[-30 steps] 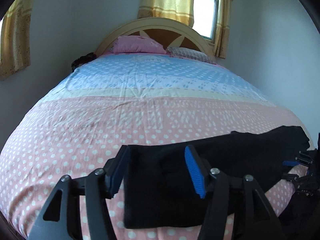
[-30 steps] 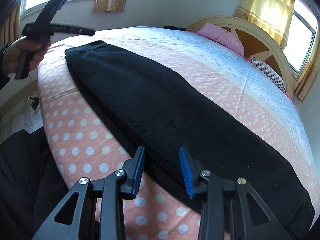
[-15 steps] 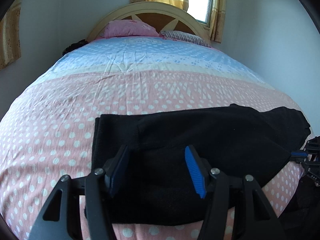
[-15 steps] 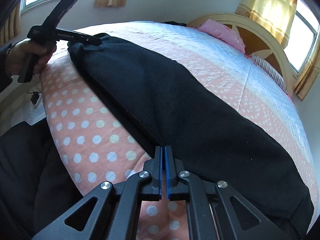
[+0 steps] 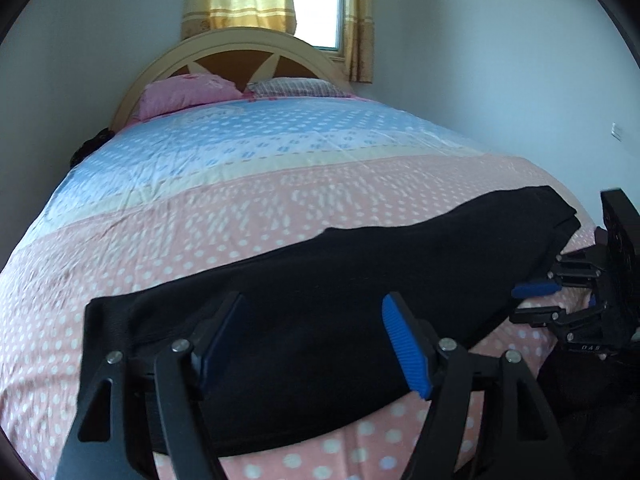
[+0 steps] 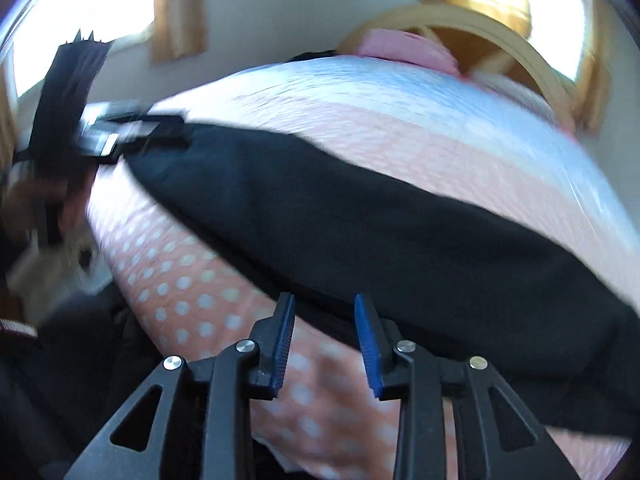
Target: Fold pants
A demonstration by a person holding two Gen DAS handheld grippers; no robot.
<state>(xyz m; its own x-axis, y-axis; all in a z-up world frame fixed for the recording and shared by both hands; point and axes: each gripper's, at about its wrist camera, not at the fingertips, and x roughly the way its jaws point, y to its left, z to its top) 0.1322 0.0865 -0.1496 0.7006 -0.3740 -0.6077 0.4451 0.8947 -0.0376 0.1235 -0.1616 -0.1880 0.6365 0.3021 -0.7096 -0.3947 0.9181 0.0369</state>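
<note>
- Pants (image 5: 340,304): black, laid as a long band across the near end of the bed (image 5: 280,184), on the pink dotted part of the sheet; runs from 8 o'clock to 3 o'clock in the left wrist view.
- Left gripper (image 5: 316,344): jaws wide apart, low over the pants end at 6 o'clock, nothing between the pads (image 5: 404,344); contact with cloth can't be told.
- Right gripper (image 6: 324,340): jaws apart, at the pants' near edge, 6 o'clock in its own view; frame is motion-blurred.
- Right gripper also shows at 3 o'clock in the left view, by the far pants end.
- Pillows (image 5: 188,94) at 12 o'clock by the headboard (image 5: 240,46).
</note>
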